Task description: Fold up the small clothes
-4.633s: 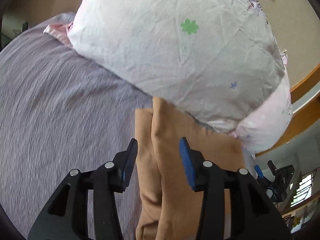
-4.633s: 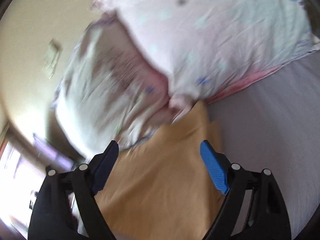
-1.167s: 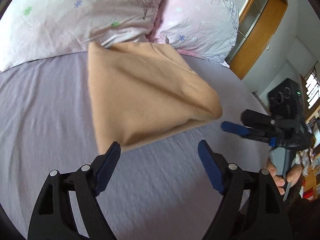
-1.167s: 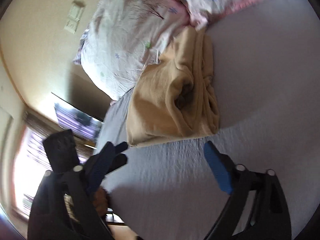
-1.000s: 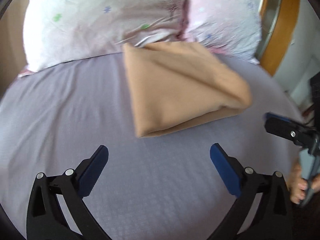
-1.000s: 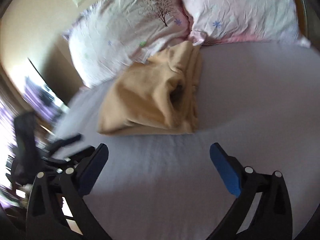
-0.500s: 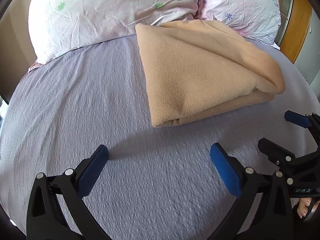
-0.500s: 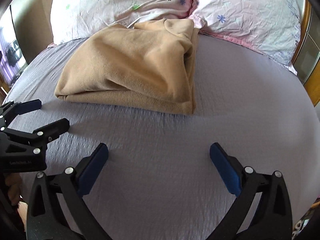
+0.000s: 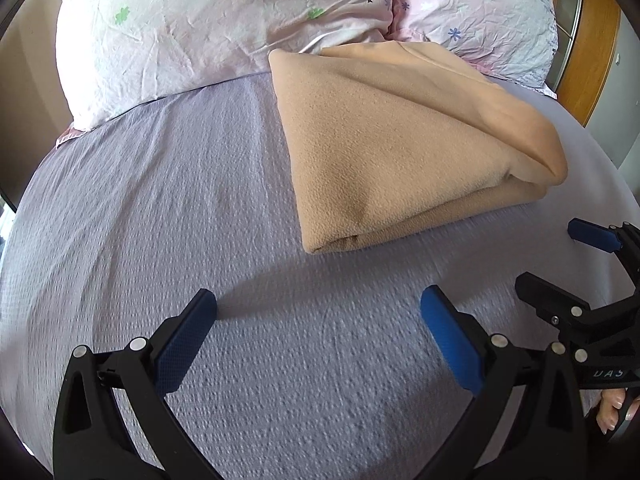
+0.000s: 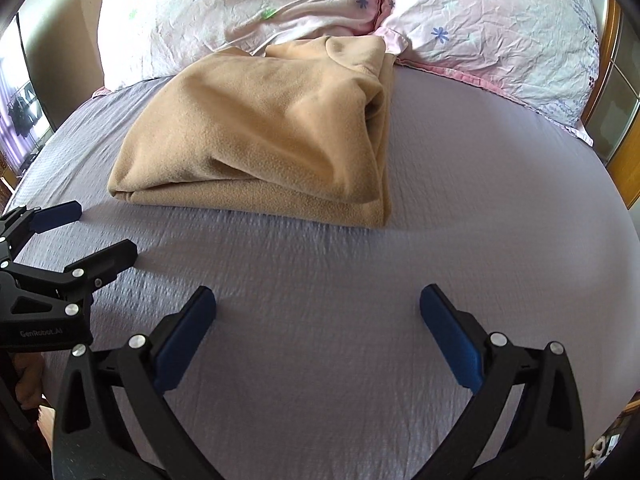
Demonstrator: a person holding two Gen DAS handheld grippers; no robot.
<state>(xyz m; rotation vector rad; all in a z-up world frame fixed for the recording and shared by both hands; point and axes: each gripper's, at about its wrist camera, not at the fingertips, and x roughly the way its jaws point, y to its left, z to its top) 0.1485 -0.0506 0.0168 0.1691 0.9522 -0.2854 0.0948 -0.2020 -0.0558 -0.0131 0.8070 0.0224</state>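
One tan fleece garment (image 9: 392, 148) lies folded at the far end of the bed (image 9: 160, 208), touching two pillows (image 9: 208, 20). Left gripper (image 9: 318, 322) and right gripper (image 10: 318, 316) hover released, empty. Judging the fold done, square the loose right edges without dragging.
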